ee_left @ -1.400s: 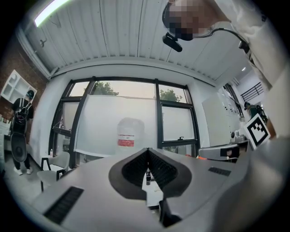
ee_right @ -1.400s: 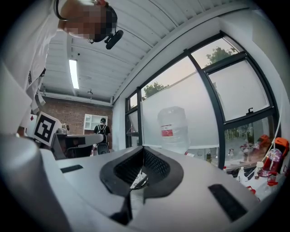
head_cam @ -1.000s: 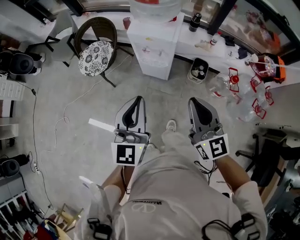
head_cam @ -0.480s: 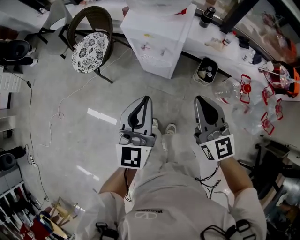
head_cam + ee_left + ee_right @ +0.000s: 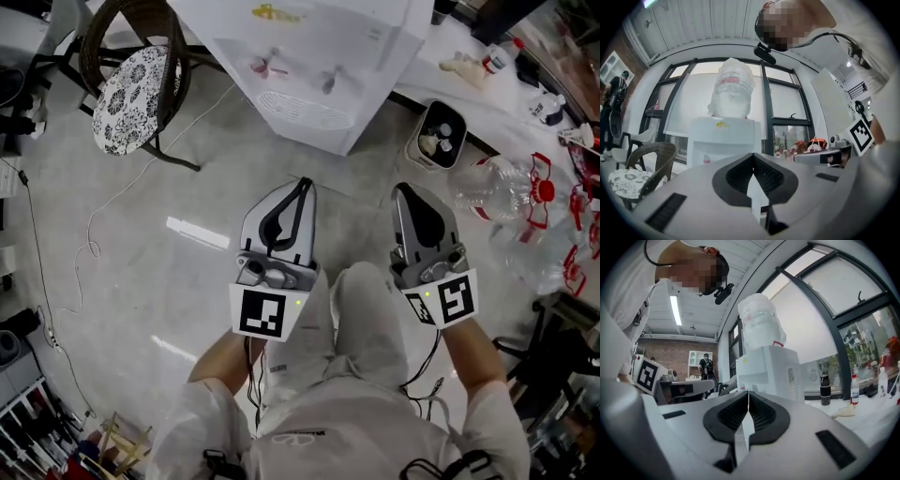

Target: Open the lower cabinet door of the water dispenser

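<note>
The white water dispenser (image 5: 319, 66) stands ahead of me, its two taps and drip grille facing me in the head view. A wrapped bottle (image 5: 731, 91) sits on top of it. The dispenser (image 5: 723, 140) fills the middle of the left gripper view; the dispenser (image 5: 771, 371) shows at an angle in the right gripper view. Its lower cabinet door is hidden from every view. My left gripper (image 5: 302, 186) and right gripper (image 5: 405, 191) are held side by side, short of the dispenser and touching nothing. Both pairs of jaws are shut and hold nothing.
A wicker chair (image 5: 131, 89) with a patterned cushion stands left of the dispenser. A small bin (image 5: 439, 133) sits to its right, then empty water jugs (image 5: 511, 192) with red handles. A cable (image 5: 103, 216) trails over the concrete floor at left. A person (image 5: 707, 366) stands far off.
The dispenser has grown larger and closer in the head view as I crouch and lean toward it. Both grippers have kept side by side and stayed shut.
</note>
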A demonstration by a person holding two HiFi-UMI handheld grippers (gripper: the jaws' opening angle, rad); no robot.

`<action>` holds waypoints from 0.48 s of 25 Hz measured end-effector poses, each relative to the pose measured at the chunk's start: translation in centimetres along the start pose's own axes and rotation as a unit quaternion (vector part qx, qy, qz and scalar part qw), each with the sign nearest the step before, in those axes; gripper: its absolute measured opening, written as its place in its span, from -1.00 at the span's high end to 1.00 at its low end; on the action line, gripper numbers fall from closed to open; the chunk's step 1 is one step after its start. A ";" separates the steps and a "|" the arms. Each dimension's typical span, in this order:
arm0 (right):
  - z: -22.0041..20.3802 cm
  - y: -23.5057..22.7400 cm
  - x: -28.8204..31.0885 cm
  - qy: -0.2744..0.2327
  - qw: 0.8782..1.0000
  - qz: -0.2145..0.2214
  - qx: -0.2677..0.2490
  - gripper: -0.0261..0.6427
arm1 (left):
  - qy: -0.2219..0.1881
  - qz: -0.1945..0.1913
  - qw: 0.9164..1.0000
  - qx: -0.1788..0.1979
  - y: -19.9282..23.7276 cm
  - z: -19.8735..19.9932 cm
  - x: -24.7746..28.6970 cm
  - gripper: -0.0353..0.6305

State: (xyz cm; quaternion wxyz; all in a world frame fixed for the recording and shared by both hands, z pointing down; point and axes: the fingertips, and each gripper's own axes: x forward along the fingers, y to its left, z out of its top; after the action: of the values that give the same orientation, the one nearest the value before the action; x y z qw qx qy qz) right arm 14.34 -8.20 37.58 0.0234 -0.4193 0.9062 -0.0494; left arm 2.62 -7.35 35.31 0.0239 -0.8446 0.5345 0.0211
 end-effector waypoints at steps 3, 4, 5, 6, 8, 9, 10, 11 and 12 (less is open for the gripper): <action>-5.9 -1.7 1.8 0.004 1.000 -0.001 0.004 0.88 | -0.005 -0.013 1.000 -0.001 0.7 -6.0 2.1 0.88; -7.7 -2.2 2.4 0.004 1.000 -0.002 0.004 0.88 | -0.006 -0.018 1.000 0.000 0.9 -7.9 2.7 0.88; -9.4 -2.6 3.1 0.004 1.000 -0.002 0.004 0.88 | -0.007 -0.023 1.000 -0.001 1.0 -9.7 3.2 0.88; -11.1 -3.0 3.7 0.003 1.000 -0.002 0.002 0.87 | -0.008 -0.028 1.000 -0.003 1.0 -11.5 3.6 0.88; -14.2 -3.7 4.8 0.003 1.000 0.000 -0.001 0.87 | -0.008 -0.038 0.999 -0.009 1.0 -14.8 4.4 0.88; -15.7 -4.0 5.3 0.003 1.000 0.001 -0.002 0.87 | -0.007 -0.043 0.999 -0.012 0.9 -16.3 4.7 0.88; -17.1 -4.3 5.8 0.004 1.000 0.002 -0.002 0.87 | -0.005 -0.048 0.999 -0.013 0.9 -17.8 5.1 0.88; -18.4 -4.5 6.3 0.005 1.000 0.004 -0.002 0.87 | -0.002 -0.054 0.998 -0.014 0.8 -19.2 5.4 0.88; -19.6 -4.8 6.8 0.006 1.000 0.006 -0.001 0.87 | 0.000 -0.059 0.998 -0.013 0.8 -20.4 5.7 0.88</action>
State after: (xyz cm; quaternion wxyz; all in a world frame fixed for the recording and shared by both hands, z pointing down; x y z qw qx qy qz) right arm 11.97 -15.11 57.59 0.0183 -0.4136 0.9088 -0.0510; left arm 4.50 -14.14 55.33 0.0143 -0.8750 0.4832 0.0267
